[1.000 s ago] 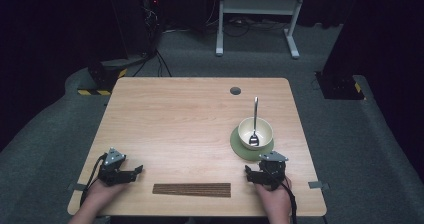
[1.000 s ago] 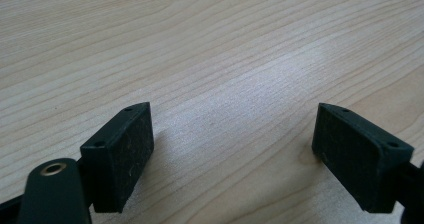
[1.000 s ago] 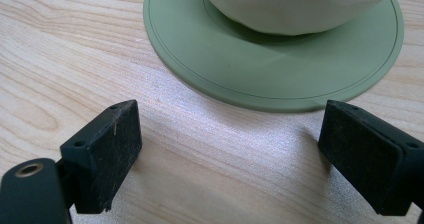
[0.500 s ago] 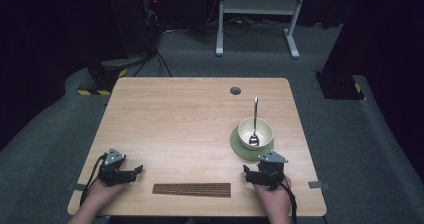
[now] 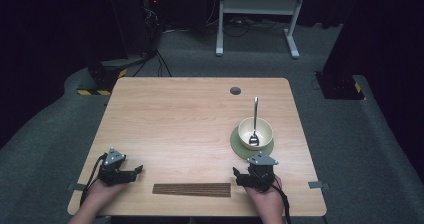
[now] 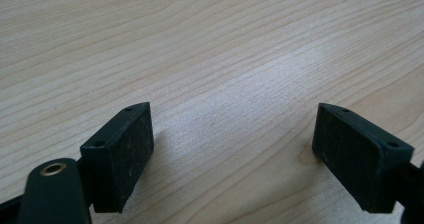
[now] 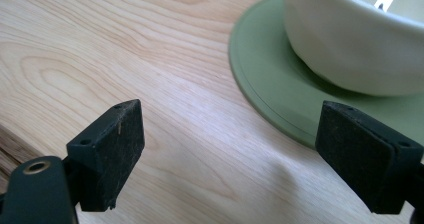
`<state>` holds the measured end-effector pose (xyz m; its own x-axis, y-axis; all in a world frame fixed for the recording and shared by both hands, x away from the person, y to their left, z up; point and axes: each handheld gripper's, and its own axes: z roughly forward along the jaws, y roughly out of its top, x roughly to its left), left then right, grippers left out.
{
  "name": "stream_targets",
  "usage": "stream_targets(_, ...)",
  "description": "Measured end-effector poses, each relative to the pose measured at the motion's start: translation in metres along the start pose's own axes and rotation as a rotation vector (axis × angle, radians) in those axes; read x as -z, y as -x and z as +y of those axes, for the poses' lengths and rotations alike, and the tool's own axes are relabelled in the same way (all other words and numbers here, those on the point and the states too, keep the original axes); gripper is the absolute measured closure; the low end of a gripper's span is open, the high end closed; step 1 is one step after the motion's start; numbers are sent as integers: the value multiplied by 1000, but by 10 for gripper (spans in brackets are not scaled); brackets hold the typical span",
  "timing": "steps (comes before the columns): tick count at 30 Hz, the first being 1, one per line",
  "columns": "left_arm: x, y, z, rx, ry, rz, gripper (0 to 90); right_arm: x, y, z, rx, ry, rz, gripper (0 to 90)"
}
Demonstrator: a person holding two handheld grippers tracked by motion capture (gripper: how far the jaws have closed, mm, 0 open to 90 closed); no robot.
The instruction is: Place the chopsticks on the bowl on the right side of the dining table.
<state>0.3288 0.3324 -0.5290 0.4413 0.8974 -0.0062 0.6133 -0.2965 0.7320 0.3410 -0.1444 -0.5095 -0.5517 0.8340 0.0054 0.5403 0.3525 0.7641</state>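
the wooden table [image 5: 190,129] has a wide bare stretch across its middle and upper left in the high view, with a small dark hole [image 5: 235,90] near its far edge. along the near edge, at the lower centre of the frame, lies a dark brown slatted strip [image 5: 192,189], between the two tools. the left gripper [image 5: 134,170] sits at the lower left near the table's corner, jaws apart over bare wood with nothing between them. the right gripper [image 5: 239,175] sits at the lower right, jaws apart and empty, just below a green saucer [image 5: 239,145]. on the saucer stands a cream bowl [image 5: 255,132], smooth and round, with a metal spoon [image 5: 255,116] resting inside, handle pointing up the frame. the saucer's rim lies close to the right gripper's far jaw.
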Motion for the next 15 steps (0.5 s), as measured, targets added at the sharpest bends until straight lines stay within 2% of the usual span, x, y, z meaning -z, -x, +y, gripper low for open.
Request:
stream_targets(7, 0, 0, 0, 1, 0, 0, 167, -1, -14, 8, 27, 20, 46, 124)
stream_targets(9, 0, 0, 0, 1, 0, 0, 167, -5, -23, 15, 50, 13, 86, 130)
stream_targets(12, 0, 0, 0, 2, 1, 1, 167, -9, -31, 23, 77, 17, 108, 131)
stream_targets(15, 0, 0, 0, 3, 1, 2, 167, -13, -36, 31, 82, 28, 121, 136)
